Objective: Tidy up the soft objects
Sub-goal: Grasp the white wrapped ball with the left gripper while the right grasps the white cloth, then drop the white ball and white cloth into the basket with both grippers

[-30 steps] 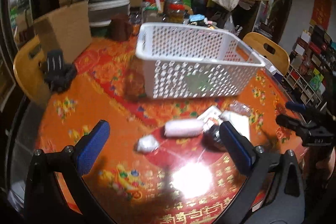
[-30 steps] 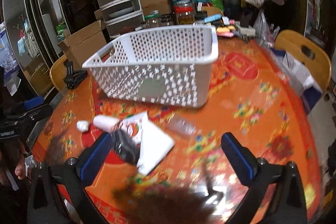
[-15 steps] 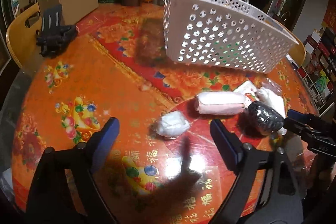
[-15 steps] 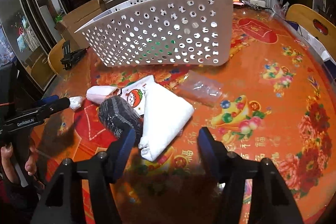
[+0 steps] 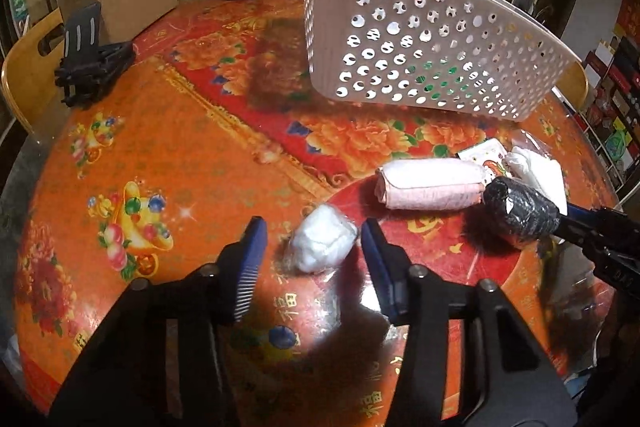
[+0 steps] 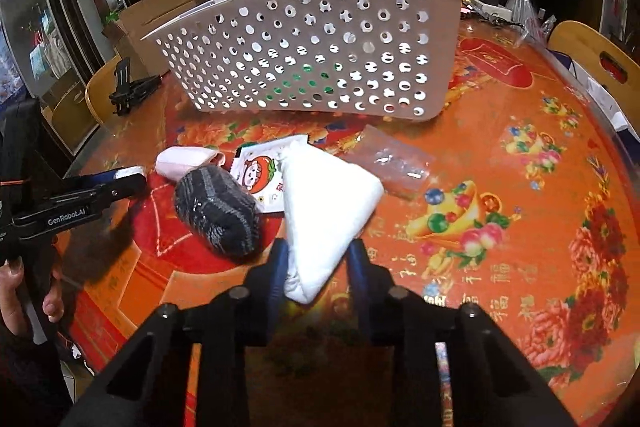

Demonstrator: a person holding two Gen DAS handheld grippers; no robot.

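Our left gripper [image 5: 311, 254] is low over the table, its blue pads partly open on either side of a small white wad [image 5: 323, 245] wrapped in clear film. The pads stand just beside the wad and do not seem to press it yet, so we hold nothing there.

Our right gripper [image 6: 318, 267] has its pads narrowed around the near corner of a folded white cloth [image 6: 328, 211]. They look to be touching the cloth on both sides, but we cannot tell whether the grip is firm; the cloth lies on the table.

Moving outward, a dark knitted roll [image 6: 218, 213] lies just left of the cloth, touching a printed packet [image 6: 262, 173] that the cloth partly covers. A pink roll [image 5: 430, 185] lies beyond these, and a clear plastic bag [image 6: 394, 165] sits to the right of the cloth.

Farther back stands the white perforated basket [image 6: 320, 55], apart from all the soft things, on the red and orange tablecloth [image 5: 160, 155].

To do this step well, we judge each gripper should close gently until the soft item just yields, and centre the wad between the pads so it does not squirt out. The cloth is held only by a corner, so it may unfold and drag the packet when lifted; a deeper bite would help before carrying over the basket rim.
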